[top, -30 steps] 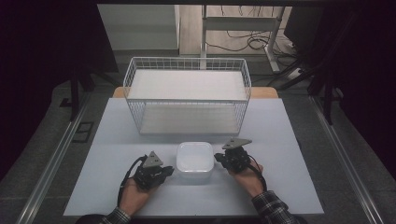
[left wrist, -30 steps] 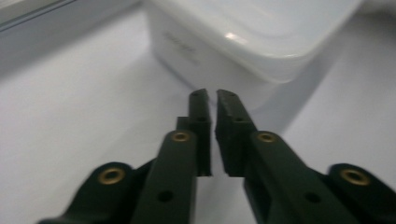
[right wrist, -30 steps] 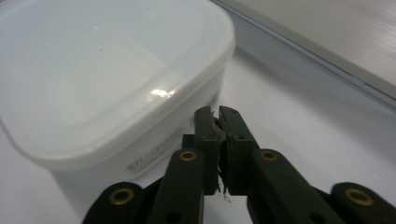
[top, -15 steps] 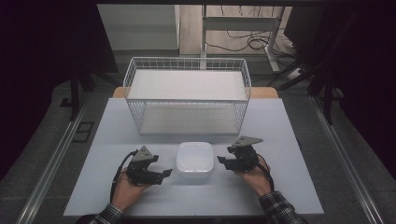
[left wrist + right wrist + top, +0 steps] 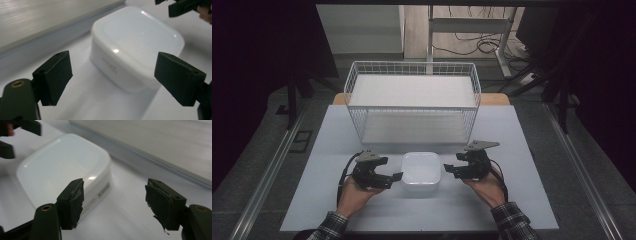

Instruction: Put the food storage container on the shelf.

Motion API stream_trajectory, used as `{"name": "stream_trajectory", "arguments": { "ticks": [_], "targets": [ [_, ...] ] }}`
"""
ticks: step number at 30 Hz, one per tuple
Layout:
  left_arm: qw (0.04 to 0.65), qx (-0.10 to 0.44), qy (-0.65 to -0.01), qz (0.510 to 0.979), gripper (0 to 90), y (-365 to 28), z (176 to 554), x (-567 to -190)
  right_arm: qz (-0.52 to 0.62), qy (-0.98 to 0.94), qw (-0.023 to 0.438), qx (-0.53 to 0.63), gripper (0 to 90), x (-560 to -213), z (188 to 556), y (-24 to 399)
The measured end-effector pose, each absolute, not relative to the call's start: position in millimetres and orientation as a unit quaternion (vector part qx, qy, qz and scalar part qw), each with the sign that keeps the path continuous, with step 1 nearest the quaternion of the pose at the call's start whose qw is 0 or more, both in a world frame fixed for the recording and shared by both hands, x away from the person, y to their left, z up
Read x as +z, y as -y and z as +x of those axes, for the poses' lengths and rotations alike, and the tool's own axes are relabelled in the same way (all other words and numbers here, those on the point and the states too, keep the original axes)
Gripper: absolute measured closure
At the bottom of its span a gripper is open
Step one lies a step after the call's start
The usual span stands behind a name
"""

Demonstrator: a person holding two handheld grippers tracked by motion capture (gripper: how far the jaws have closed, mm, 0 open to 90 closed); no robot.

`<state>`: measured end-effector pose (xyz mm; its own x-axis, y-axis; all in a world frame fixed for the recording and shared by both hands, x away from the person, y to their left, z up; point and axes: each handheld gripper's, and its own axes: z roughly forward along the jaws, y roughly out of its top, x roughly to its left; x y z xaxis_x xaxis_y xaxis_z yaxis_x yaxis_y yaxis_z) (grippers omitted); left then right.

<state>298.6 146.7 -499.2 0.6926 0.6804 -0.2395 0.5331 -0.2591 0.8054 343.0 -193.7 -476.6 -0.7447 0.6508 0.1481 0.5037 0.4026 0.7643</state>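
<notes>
The white lidded container (image 5: 421, 172) sits on the table (image 5: 522, 200) between my two grippers, just in front of the wire basket (image 5: 413, 102). My left gripper (image 5: 388, 179) has its jaws spread wide, empty, just beside the container's left side. My right gripper (image 5: 451, 171) is likewise spread and empty, clear of the container's right side.

One white tub (image 5: 421, 172) on one pale table (image 5: 522, 200), with one wire basket (image 5: 412, 102) behind. Two black grippers, left (image 5: 388, 179) and right (image 5: 452, 171), one in each of two hands. Two plaid sleeves at the bottom edge.
</notes>
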Motion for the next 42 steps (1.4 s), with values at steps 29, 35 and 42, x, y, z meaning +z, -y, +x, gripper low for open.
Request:
{"name": "stream_trajectory", "arguments": {
  "ticks": [29, 35, 42],
  "targets": [
    [0.499, 0.003, -0.41, 0.764, 63.4, -139.7, 290.2, -506.0, 0.361, -0.829, -0.001, 0.428, 58.8, -479.7, 321.9, 174.2],
    [0.521, 0.016, -0.429, 0.738, 73.1, -144.5, 287.3, -505.5, 0.381, -0.81, 0.035, 0.444, 71.4, -474.7, 314.9, 172.4],
    [0.519, 0.042, -0.439, 0.732, 78.9, -144.8, 288.2, -505.4, 0.393, -0.794, 0.046, 0.462, 78.6, -477.5, 313.3, 171.0]
  ]
}}
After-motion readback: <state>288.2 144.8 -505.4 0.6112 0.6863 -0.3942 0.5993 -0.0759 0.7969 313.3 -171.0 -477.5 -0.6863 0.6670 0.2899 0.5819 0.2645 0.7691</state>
